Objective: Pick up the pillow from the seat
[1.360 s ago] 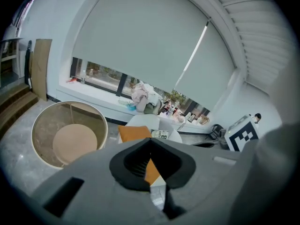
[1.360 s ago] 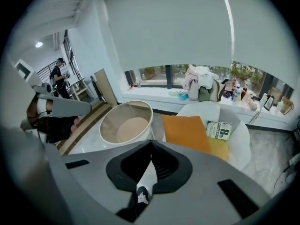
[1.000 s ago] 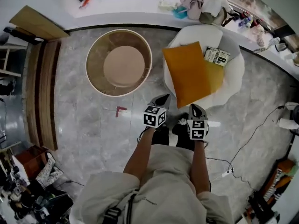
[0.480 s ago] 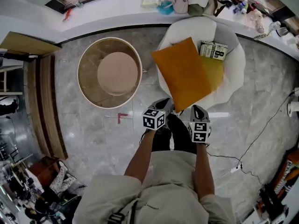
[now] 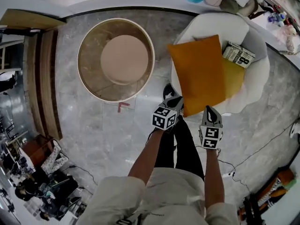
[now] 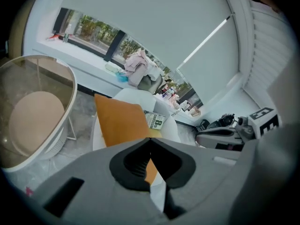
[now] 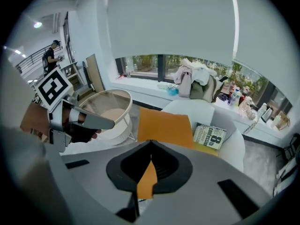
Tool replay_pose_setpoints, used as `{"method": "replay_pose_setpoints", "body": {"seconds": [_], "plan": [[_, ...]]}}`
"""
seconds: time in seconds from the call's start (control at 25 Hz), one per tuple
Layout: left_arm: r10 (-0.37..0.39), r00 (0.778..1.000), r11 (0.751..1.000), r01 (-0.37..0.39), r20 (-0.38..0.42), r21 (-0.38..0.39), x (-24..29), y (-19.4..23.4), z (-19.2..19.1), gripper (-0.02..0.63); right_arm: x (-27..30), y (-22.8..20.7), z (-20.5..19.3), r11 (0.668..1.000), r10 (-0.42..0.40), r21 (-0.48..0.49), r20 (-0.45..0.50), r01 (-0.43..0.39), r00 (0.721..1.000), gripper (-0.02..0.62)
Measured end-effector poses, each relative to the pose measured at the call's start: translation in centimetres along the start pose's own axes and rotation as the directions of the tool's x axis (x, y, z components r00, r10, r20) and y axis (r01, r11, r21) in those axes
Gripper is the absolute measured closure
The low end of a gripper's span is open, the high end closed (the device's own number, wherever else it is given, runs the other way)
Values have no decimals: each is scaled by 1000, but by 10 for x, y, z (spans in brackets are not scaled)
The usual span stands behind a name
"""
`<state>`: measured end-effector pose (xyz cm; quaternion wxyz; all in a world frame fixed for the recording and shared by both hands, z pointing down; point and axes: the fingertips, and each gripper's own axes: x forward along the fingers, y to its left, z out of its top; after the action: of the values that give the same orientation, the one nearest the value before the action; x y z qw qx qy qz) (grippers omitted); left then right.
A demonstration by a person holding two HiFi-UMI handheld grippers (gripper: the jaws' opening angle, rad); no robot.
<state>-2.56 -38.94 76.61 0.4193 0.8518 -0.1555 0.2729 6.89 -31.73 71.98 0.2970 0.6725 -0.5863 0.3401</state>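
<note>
An orange pillow lies tilted on the white chair, over a yellow pillow and beside a small printed cushion. My left gripper is shut and empty, just off the orange pillow's near left corner. My right gripper is also shut and empty, at the chair's front edge below the pillow's near corner. Neither touches the pillow. From the left gripper view the orange pillow stands ahead past the closed jaws, and in the right gripper view the pillow is straight ahead.
A large round mesh-walled basket stands on the marble floor left of the chair. Clothes and small items crowd the window ledge behind the chair. A cable runs over the floor at right. A person stands far off at left.
Both grippers have sunk and come in toward the chair's front edge, side by side. The pillow looks larger and nearer. The jaws stay shut.
</note>
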Motion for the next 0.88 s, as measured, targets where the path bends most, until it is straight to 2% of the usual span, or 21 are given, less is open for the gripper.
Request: {"method": "replay_pose_setpoints", "body": {"seconds": [0.12, 0.32, 0.48, 0.68, 0.8, 0.88], "plan": [[2, 1000, 998, -2, -5, -58, 24, 38, -15, 597, 34, 13, 1, 999, 22, -47, -17, -23, 1000, 588], [10, 1000, 996, -11, -19, -89, 45, 78, -37, 597, 74, 42, -13, 995, 90, -39, -84, -94, 992, 588], [-52, 998, 989, 48, -25, -139, 69, 97, -50, 591, 102, 62, -20, 984, 143, -83, -131, -155, 981, 588], [-132, 991, 964, 121, -29, -238, 107, 122, -66, 490, 143, 66, -15, 977, 163, -116, -139, -180, 977, 588], [-157, 987, 955, 144, -32, -260, 123, 130, -74, 419, 159, 60, -13, 978, 163, -108, -127, -177, 978, 588], [-160, 987, 946, 152, -5, -286, 131, 136, -75, 355, 167, 52, -17, 980, 161, -93, -129, -174, 978, 588]]}}
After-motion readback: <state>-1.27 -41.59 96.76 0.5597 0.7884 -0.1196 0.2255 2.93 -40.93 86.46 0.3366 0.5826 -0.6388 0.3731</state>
